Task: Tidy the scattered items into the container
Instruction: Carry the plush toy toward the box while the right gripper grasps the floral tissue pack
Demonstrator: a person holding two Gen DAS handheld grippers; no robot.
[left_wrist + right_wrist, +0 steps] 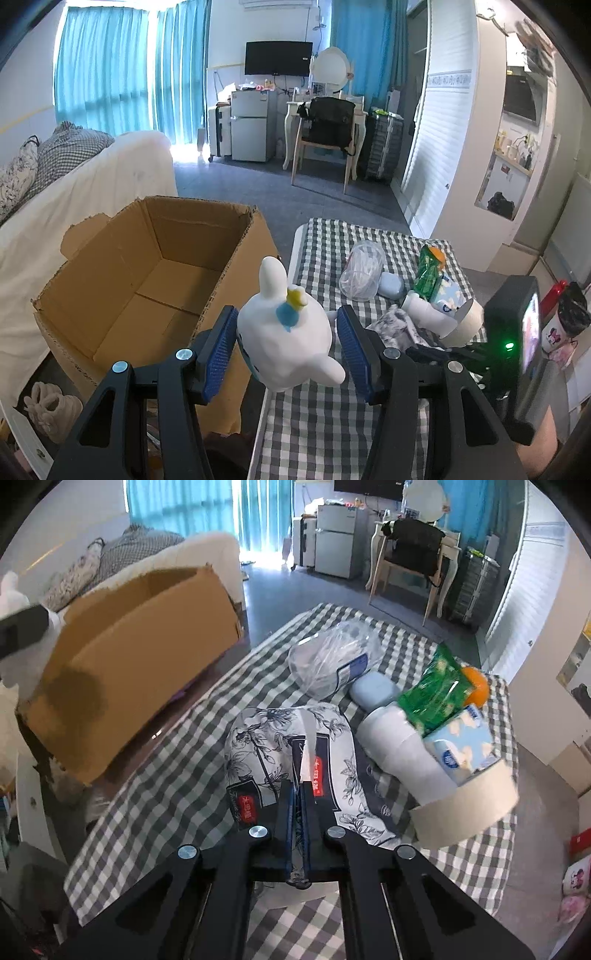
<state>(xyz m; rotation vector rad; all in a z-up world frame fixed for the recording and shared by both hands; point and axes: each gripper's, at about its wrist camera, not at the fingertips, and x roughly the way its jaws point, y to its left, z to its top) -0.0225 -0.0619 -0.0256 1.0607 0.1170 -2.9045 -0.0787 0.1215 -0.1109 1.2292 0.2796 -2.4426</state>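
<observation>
Red labels with white characters, too small to read, are showing on the floral fabric bundle (pixel 291 753), lying on the checked cloth (pixel 177 738) beside the cardboard box (pixel 147 266). The right gripper (pixel 298 786) is pinching a fold of it, jaws nearly together. The left gripper (pixel 286 332) is holding the white plush toy (pixel 284 328) half-open, just right of the box.

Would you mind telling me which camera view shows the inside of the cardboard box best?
The left wrist view: it looks down into the open cardboard box, showing its bare floor and inner walls. The right wrist view shows mostly the box's outer side and only a strip of inner wall, not its floor.
</observation>
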